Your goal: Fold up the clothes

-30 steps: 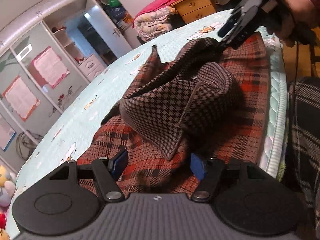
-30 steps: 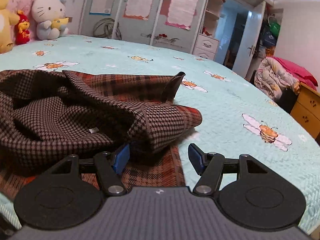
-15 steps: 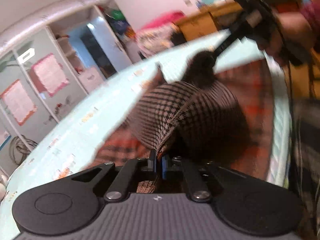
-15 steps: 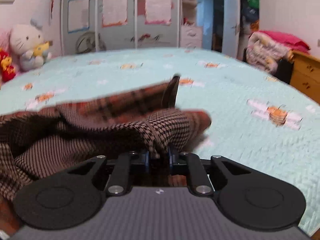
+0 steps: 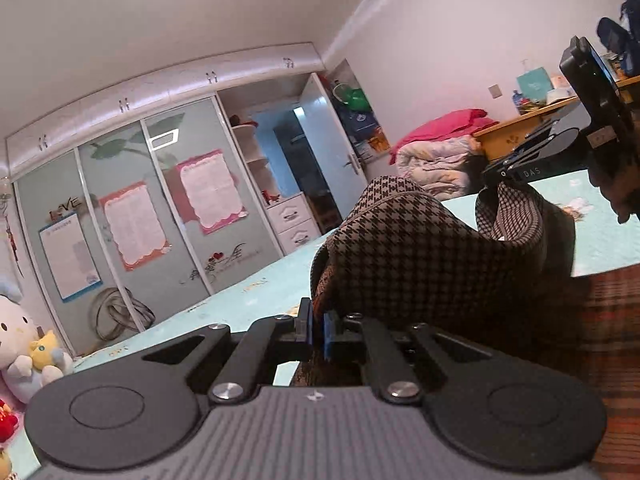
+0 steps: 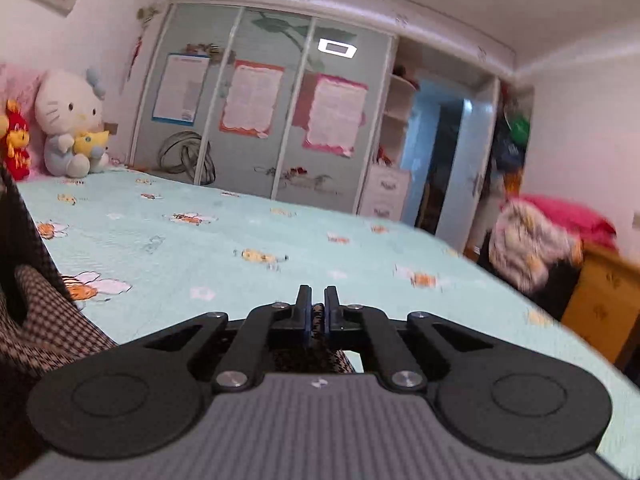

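Observation:
A brown houndstooth garment (image 5: 420,248) with a red plaid inner side (image 5: 612,312) hangs lifted above the pale green bed (image 5: 248,300). My left gripper (image 5: 317,330) is shut on one edge of it, the cloth rising from between the blue pads. Across the raised fabric, my right gripper (image 5: 500,174) pinches the far edge, a person's hand (image 5: 616,196) behind it. In the right wrist view the right gripper (image 6: 316,312) has its jaws closing tight on a strip of houndstooth, and the rest of the garment (image 6: 52,320) sags at the left over the bed (image 6: 240,232).
Plush toys (image 6: 68,124) sit at the head of the bed. A sliding-door wardrobe (image 6: 260,112) lines the far wall beside an open door. A wooden dresser (image 6: 604,304) and a pile of bedding (image 5: 436,156) stand past the bed's foot.
Both grippers went from open over the crumpled garment on the bed to shut on its edges. They then rose, lifting the cloth off the bed.

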`<state>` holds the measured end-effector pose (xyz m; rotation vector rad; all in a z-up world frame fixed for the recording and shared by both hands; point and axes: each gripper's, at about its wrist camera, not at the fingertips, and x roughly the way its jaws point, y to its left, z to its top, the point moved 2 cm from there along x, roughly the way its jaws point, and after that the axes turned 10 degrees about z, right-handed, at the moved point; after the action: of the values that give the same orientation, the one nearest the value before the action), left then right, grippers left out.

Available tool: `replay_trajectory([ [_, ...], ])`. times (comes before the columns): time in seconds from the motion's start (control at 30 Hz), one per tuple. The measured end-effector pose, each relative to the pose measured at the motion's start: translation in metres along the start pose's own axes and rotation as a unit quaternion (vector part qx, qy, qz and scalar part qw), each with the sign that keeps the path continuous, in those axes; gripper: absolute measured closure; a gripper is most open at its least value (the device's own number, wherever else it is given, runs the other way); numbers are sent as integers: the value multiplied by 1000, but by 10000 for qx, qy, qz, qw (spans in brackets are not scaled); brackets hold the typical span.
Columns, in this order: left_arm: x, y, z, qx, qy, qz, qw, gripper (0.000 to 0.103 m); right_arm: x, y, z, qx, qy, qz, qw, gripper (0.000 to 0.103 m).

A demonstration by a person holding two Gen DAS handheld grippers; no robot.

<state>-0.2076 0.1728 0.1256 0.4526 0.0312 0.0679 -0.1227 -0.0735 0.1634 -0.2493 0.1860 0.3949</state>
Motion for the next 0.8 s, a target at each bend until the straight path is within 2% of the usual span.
replay_trajectory([
  [0.1,46,23,3,215,-49,206,9995,97,51,5,30,-405,-97,88,9991,99],
  [0.2,109,49,-5,456,91,520,9976,97,132,11,62,-817,-191,259,9961,99],
  [0.27,153,58,-24,817,182,817,9931,94,190,13,81,-995,-174,428,9940,98],
  [0.3,173,63,-36,955,284,926,9907,88,219,13,87,-947,-117,426,9945,92],
  [0.37,196,76,-60,910,840,930,9879,86,249,9,90,-557,-97,221,9982,79],
  [0.4,204,83,-71,837,1143,919,9856,83,254,6,87,-289,-95,148,9994,76],
  [0.43,207,90,-80,664,1401,927,9836,74,260,2,85,-21,-93,76,9999,74],
  [0.5,188,106,-96,-18,1703,964,9807,62,253,-1,66,304,-117,-50,9995,69],
  [0.53,174,111,-103,-252,1783,930,9792,58,245,-4,51,441,-108,-24,9990,68],
  [0.63,144,111,-120,-363,1947,822,9767,47,211,-13,2,819,3,-140,9965,61],
  [0.7,139,115,-123,-580,1995,695,9757,46,194,-23,-23,1041,82,-309,9940,60],
  [0.77,153,123,-119,-1086,2039,529,9715,40,182,-37,-40,1355,176,-391,9898,57],
  [0.8,164,128,-115,-1399,2057,438,9676,33,179,-45,-44,1549,229,-381,9869,55],
])
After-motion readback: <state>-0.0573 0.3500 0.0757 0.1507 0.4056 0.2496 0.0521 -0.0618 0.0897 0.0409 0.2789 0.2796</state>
